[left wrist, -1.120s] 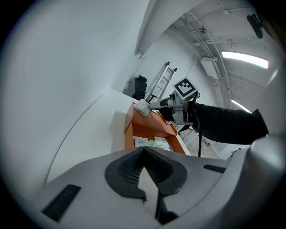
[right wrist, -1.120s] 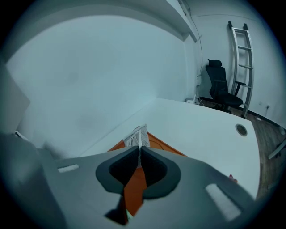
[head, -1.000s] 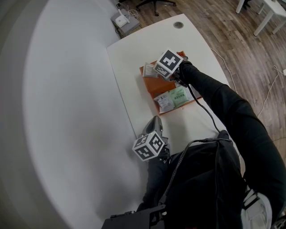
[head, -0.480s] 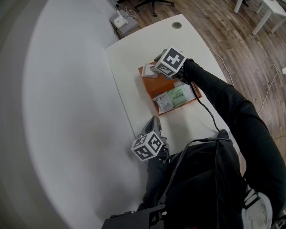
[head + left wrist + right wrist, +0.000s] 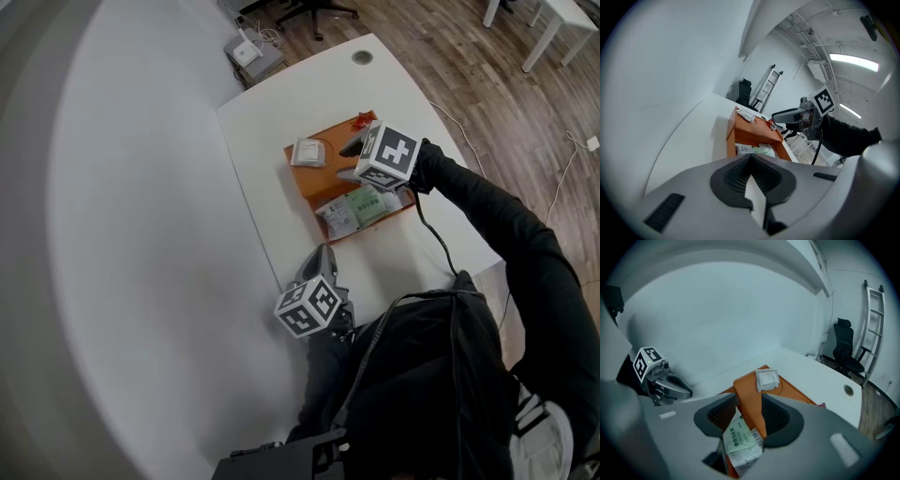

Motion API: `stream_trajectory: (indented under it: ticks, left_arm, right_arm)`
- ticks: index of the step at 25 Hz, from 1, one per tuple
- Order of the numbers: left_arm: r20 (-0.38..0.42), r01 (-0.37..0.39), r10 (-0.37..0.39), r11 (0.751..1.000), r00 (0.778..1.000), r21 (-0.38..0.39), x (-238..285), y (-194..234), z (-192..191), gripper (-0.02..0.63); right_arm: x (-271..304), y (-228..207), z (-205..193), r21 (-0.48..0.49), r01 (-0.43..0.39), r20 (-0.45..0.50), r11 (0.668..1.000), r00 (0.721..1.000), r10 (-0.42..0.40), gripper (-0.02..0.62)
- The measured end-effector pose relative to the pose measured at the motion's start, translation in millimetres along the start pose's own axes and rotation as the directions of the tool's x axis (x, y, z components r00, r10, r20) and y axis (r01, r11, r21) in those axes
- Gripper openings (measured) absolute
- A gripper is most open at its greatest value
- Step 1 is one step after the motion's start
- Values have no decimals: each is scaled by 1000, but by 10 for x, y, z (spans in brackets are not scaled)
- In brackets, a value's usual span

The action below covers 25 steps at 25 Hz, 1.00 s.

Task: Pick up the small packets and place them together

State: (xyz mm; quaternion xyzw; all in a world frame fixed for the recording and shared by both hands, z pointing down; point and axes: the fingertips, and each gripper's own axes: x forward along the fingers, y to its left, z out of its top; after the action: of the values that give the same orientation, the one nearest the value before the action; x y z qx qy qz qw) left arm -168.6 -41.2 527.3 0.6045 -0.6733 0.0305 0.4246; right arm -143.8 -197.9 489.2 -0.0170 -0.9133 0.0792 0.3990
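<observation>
On the white table [image 5: 272, 103] lies an orange tray [image 5: 328, 183], and the small packets sit at its two ends. A square white packet [image 5: 307, 152] lies flat and alone at the tray's far corner, a rounded shape pressed into its middle. It is well apart from the other two. At the near end a pale green packet [image 5: 368, 203] with dark print lies against a white printed packet [image 5: 337, 217], the two touching and partly overlapping, both flat on the tray. The right gripper [image 5: 351, 160] hangs over the middle of the tray, between the lone packet and the pair, its marker cube above the green one. Its jaws have just been opening and now stand released, well apart. In the right gripper view the orange surface shows through the gap of the right gripper [image 5: 749, 399]. The green packet [image 5: 739, 437] and its white neighbour show low in that gap, lying on the tray below with neither pad pressing on them. The square white packet [image 5: 767, 379] lies beyond the fingertips. The left gripper [image 5: 325, 251] rests near the table's near edge, short of the tray and clear of every packet. In its own view the left gripper [image 5: 750, 157] has its jaw tips drawn together with nothing gripped, only a sliver of table showing behind them, and the tray [image 5: 754, 131] lies ahead with the white packet [image 5: 746, 115] on its far part.
</observation>
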Motion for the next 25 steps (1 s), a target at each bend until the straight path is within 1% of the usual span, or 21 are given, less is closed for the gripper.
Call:
stream_trajectory:
  ticks: [5,8,11,14,17,20,25]
  left_arm:
    - [-7,7,-7,1000,1000,4,21,-20,-44,-2]
    - [-10,14,-14,1000,1000,8,33,-44,-61,-2]
    - [-11,17,-17,1000,1000,9,41,-56,-73,-2]
    - [-10,12,-12,1000,1000,3,9,-51,-83,-2]
    - [-7,3,-3,1000,1000,-5,-23,-9,-100,-2]
    - [-3,-7,7,1000,1000,-16,-42,36,-103,-2]
    - [0,-23,23,999,1000,-31,-90,97,-123,-2]
  right_arm:
    - [23,177,-433,-22,-57,-119,998,991,54,143]
    - [127,325,-563,-29,-105,-147,994,984,99,143]
    - [294,523,-595,-58,-156,-151,986,978,145,143]
    - [478,691,-549,-114,-183,-156,976,974,164,143]
    - [686,833,-532,-164,-214,-184,963,966,183,155]
    - [875,926,-539,-186,-247,-212,951,955,206,167]
    - [1085,915,-607,-203,-228,-256,952,951,173,169]
